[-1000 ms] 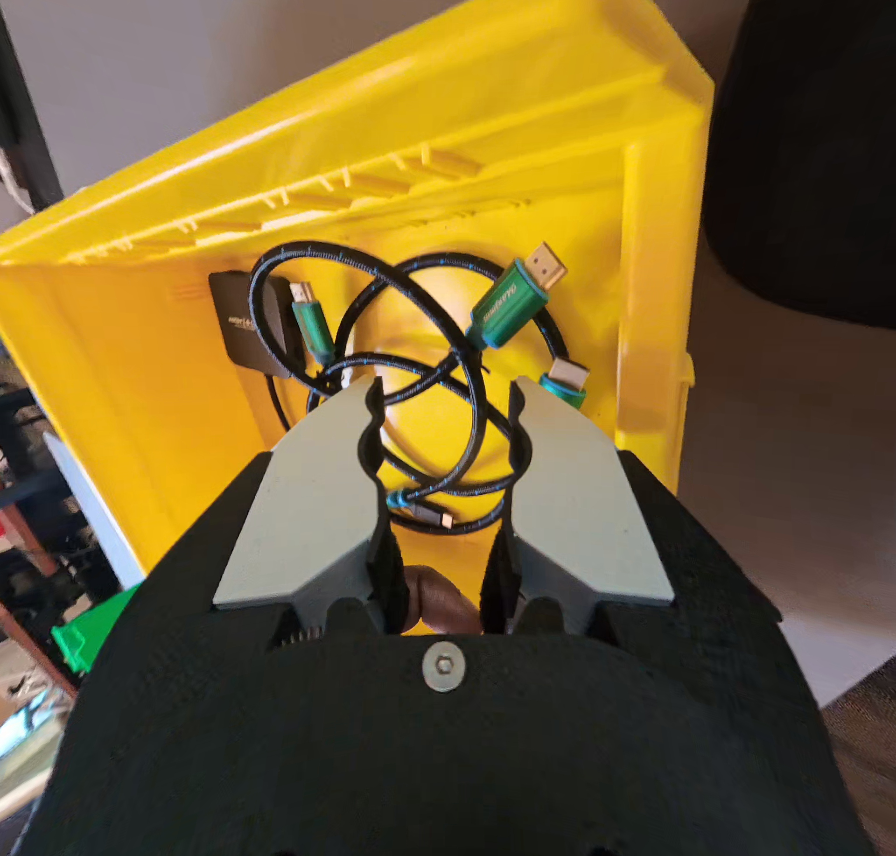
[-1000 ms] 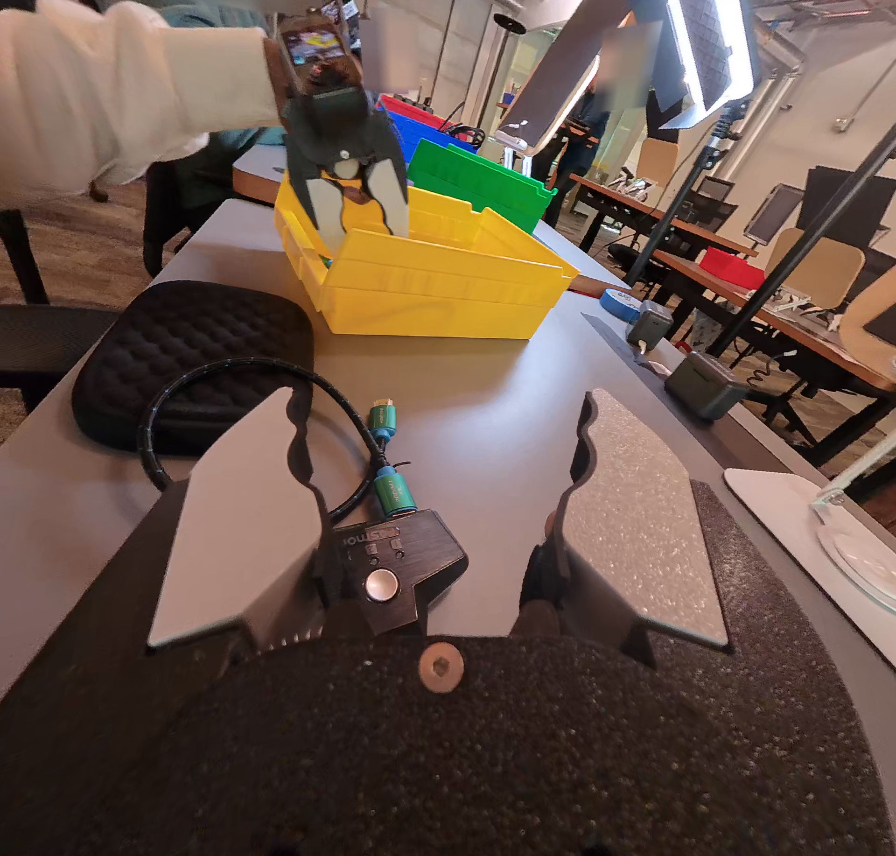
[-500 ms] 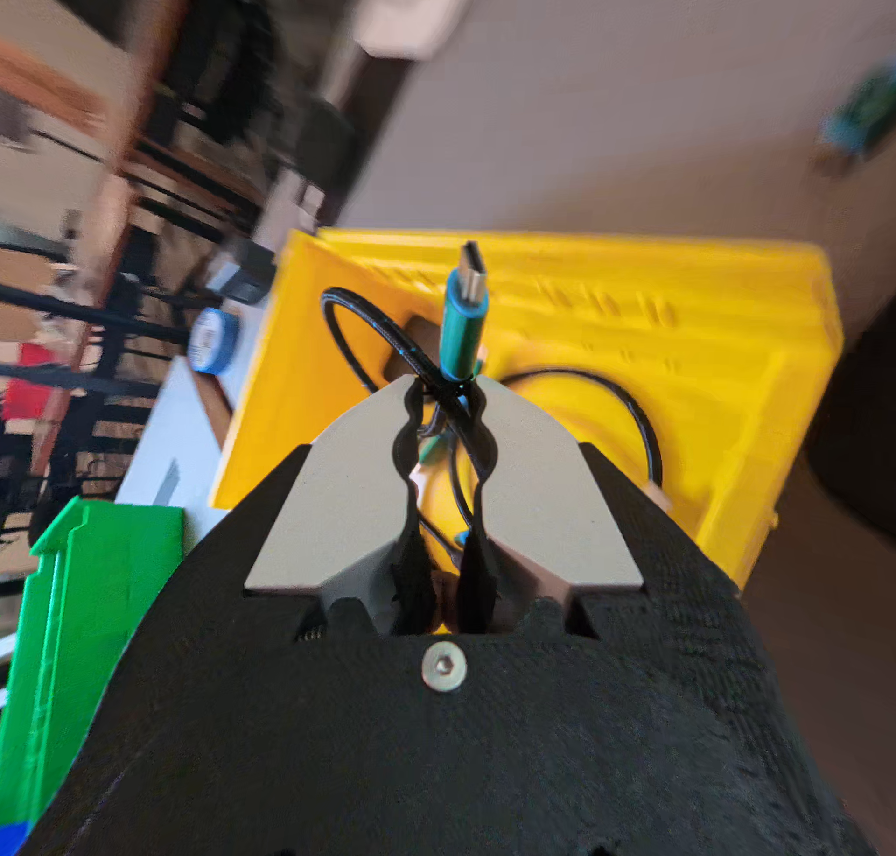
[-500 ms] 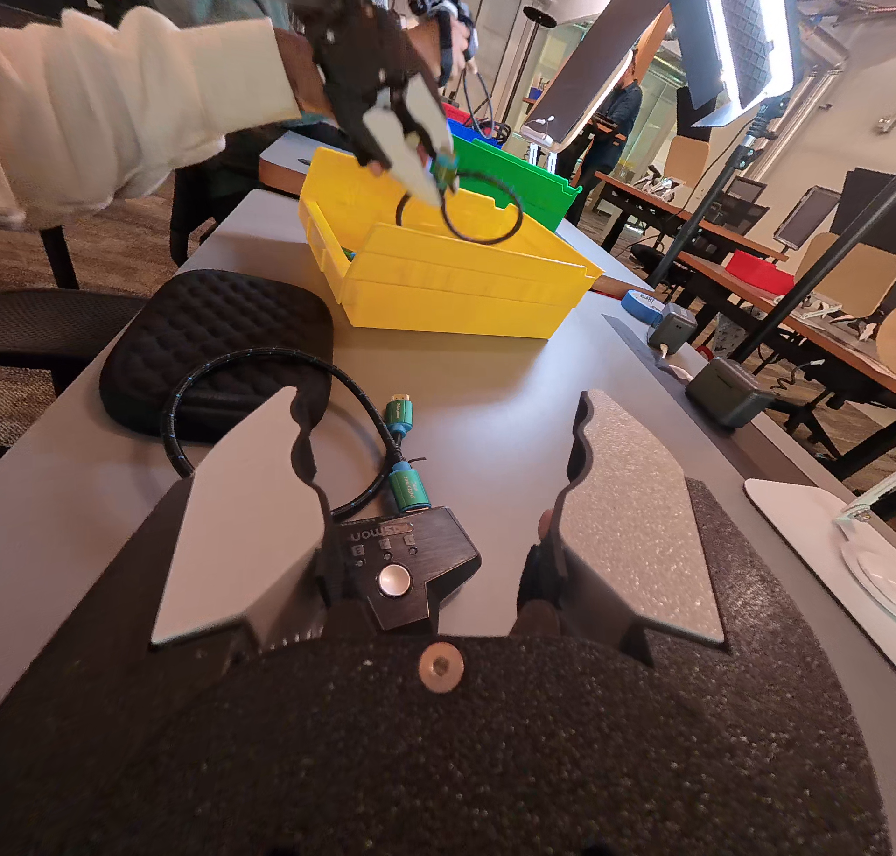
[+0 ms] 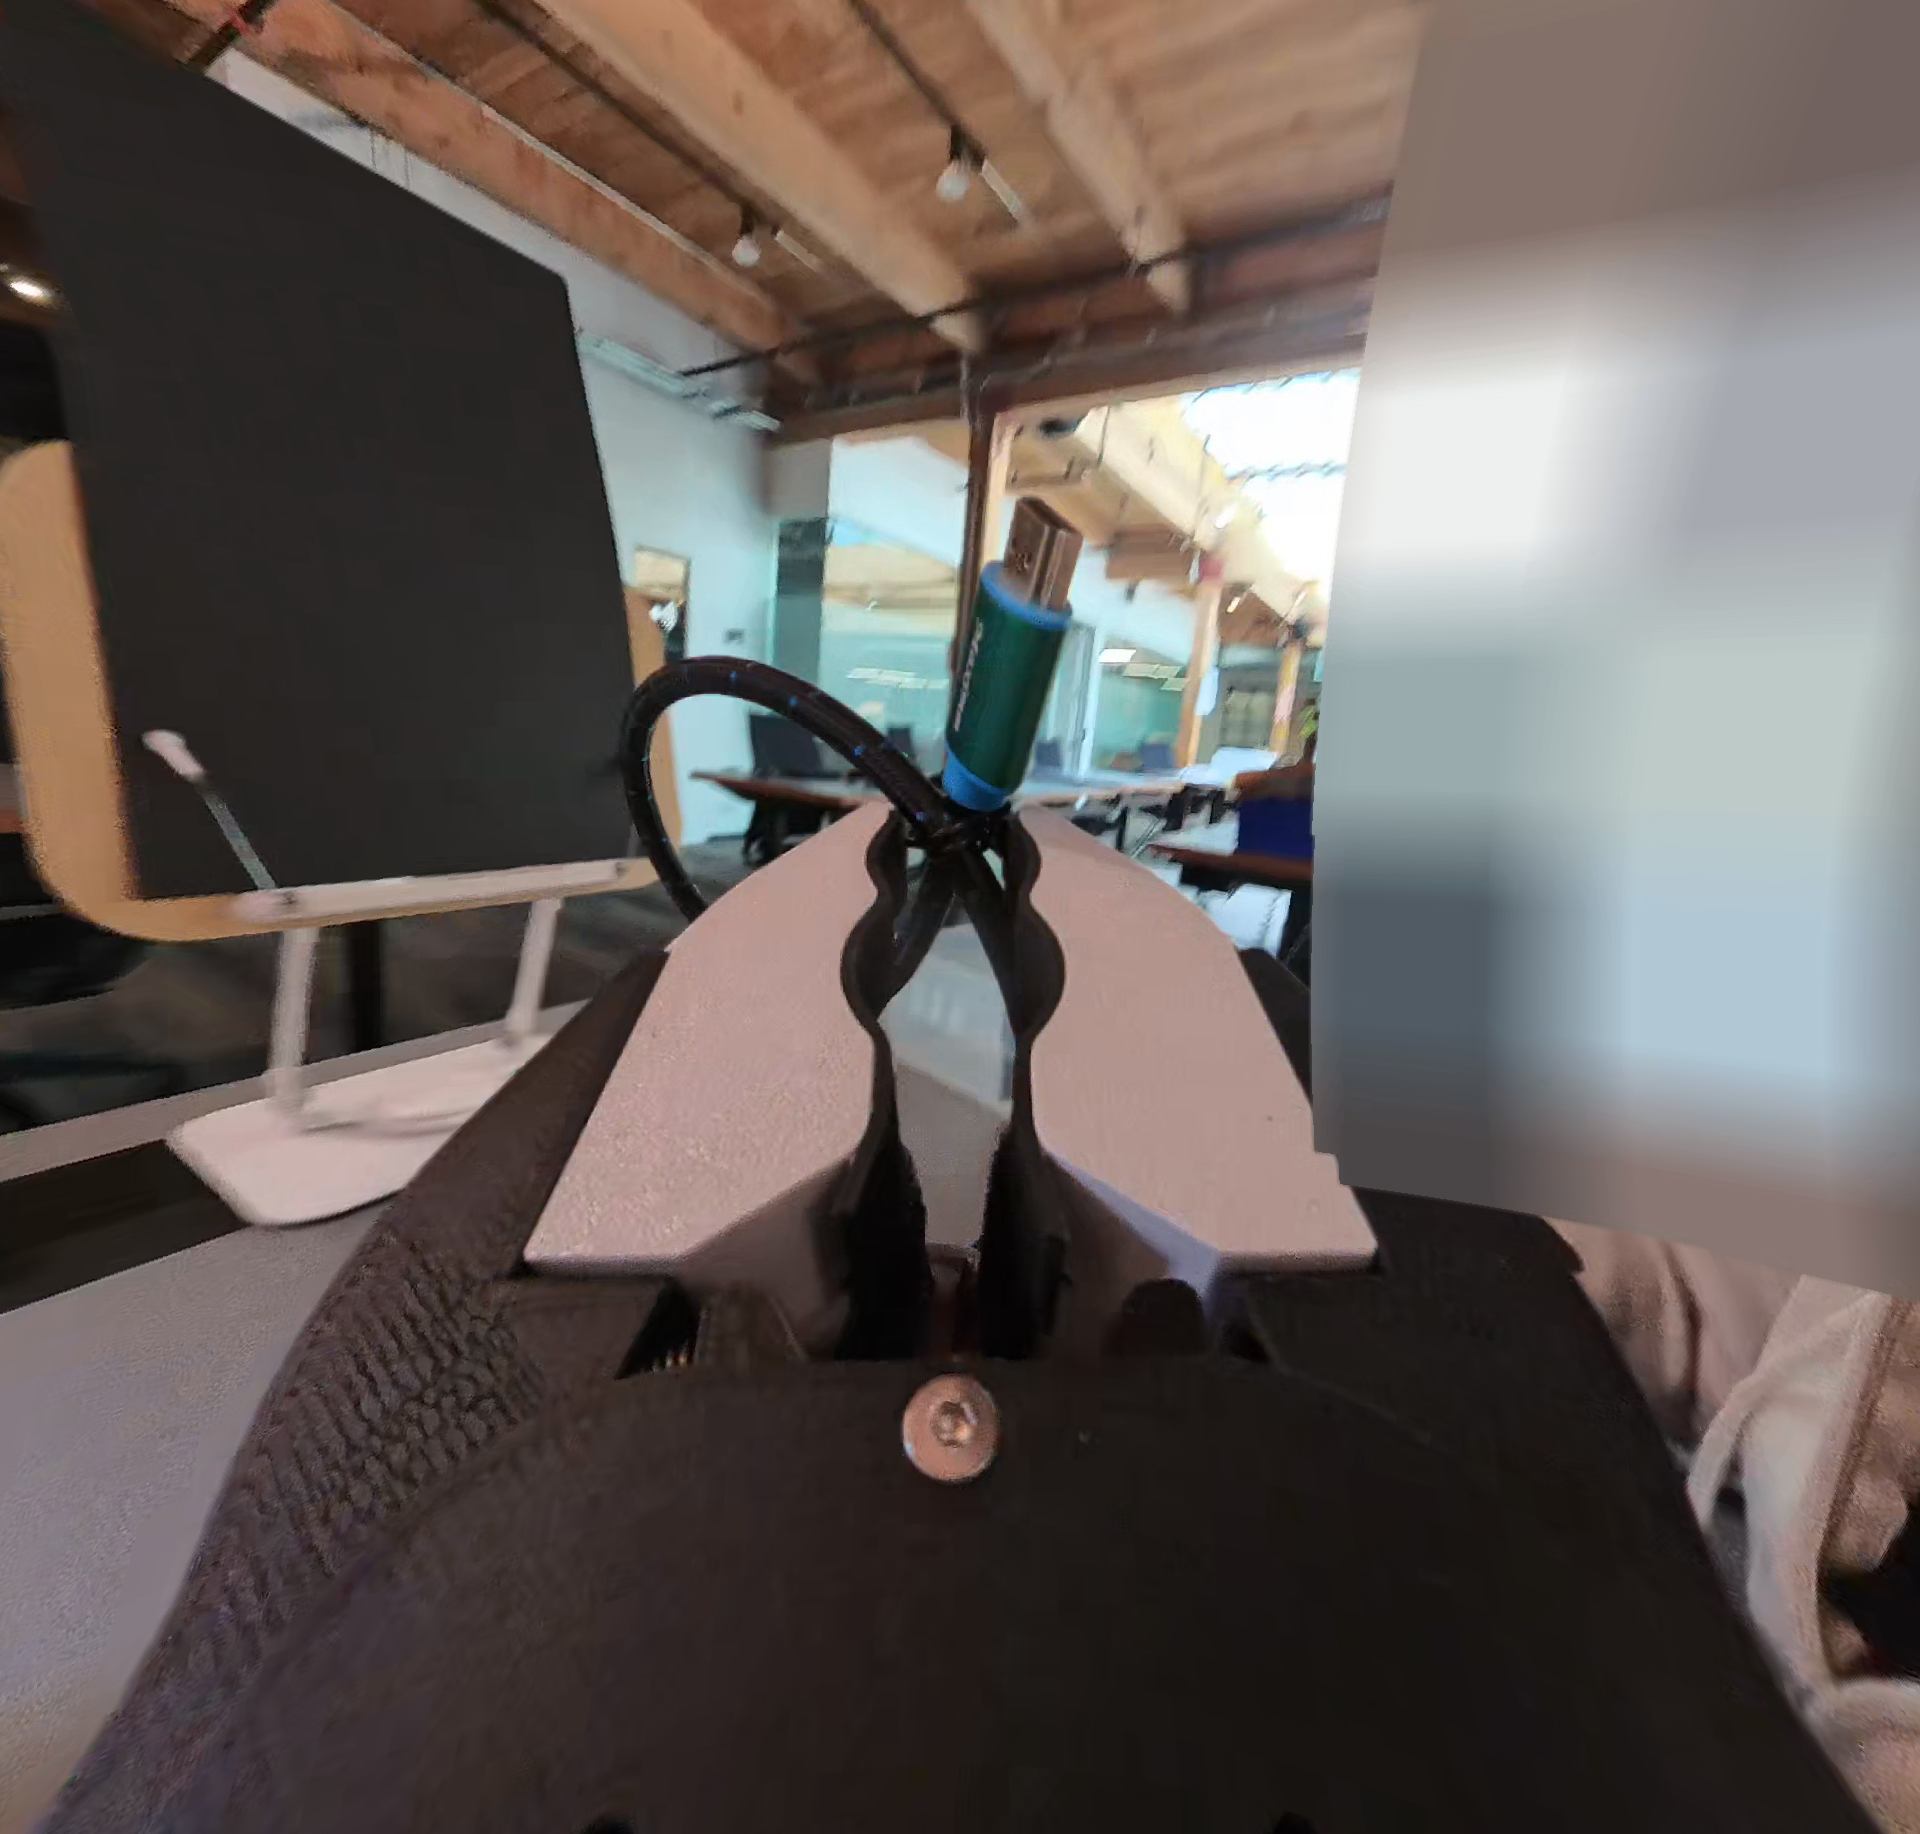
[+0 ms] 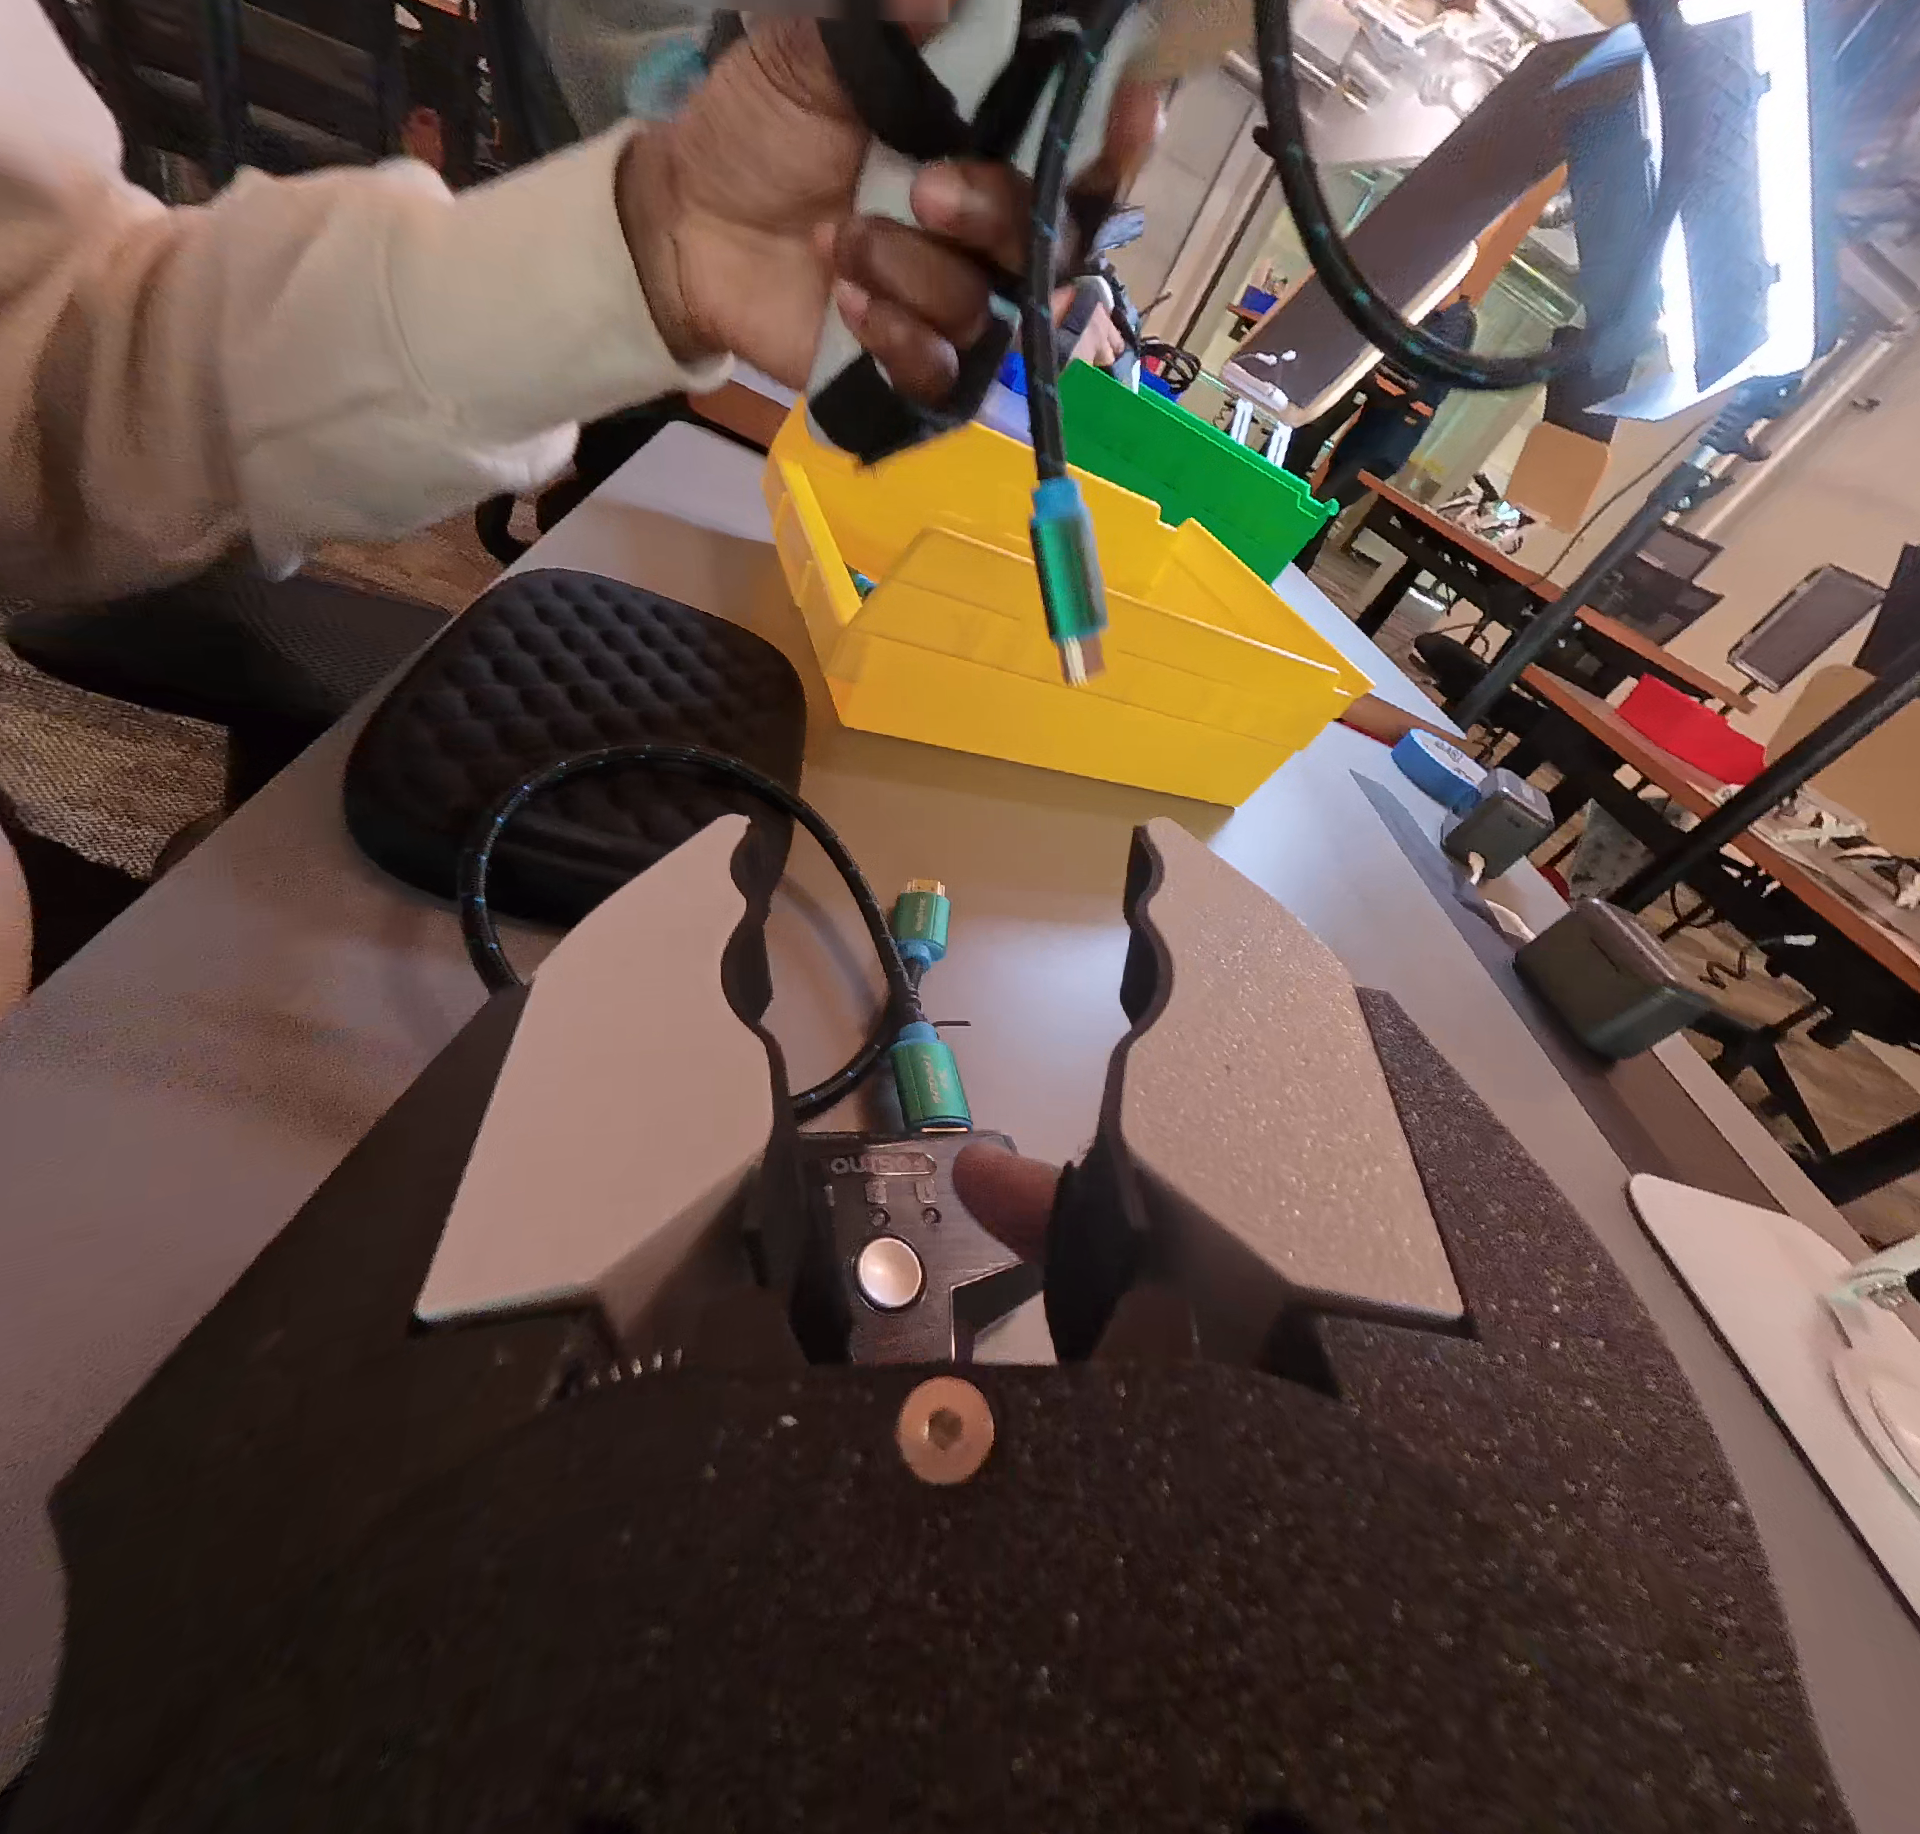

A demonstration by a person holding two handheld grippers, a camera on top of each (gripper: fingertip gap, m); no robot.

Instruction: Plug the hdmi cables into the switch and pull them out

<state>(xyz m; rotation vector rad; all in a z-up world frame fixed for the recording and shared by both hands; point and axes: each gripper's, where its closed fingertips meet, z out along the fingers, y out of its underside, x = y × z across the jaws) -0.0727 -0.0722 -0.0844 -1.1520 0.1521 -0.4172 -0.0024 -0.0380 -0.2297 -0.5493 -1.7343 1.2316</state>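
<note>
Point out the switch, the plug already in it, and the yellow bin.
switch (image 6: 883, 1254): right wrist view, top face by its round button.
plugged-in connector (image 6: 928, 1088): right wrist view, green shell.
yellow bin (image 6: 1039, 714): right wrist view, front wall.

Daylight is flooding in through the far windows (image 5: 1257, 496) in the left wrist view, blowing them out to white — the background there is smearing with motion blur. In the right wrist view a studio light panel (image 6: 1725, 174) is glaring at upper right, the raised hand (image 6: 790, 215) and hanging cable (image 6: 1049, 330) are blurring, and straight lines are bowing toward the edges.
</note>
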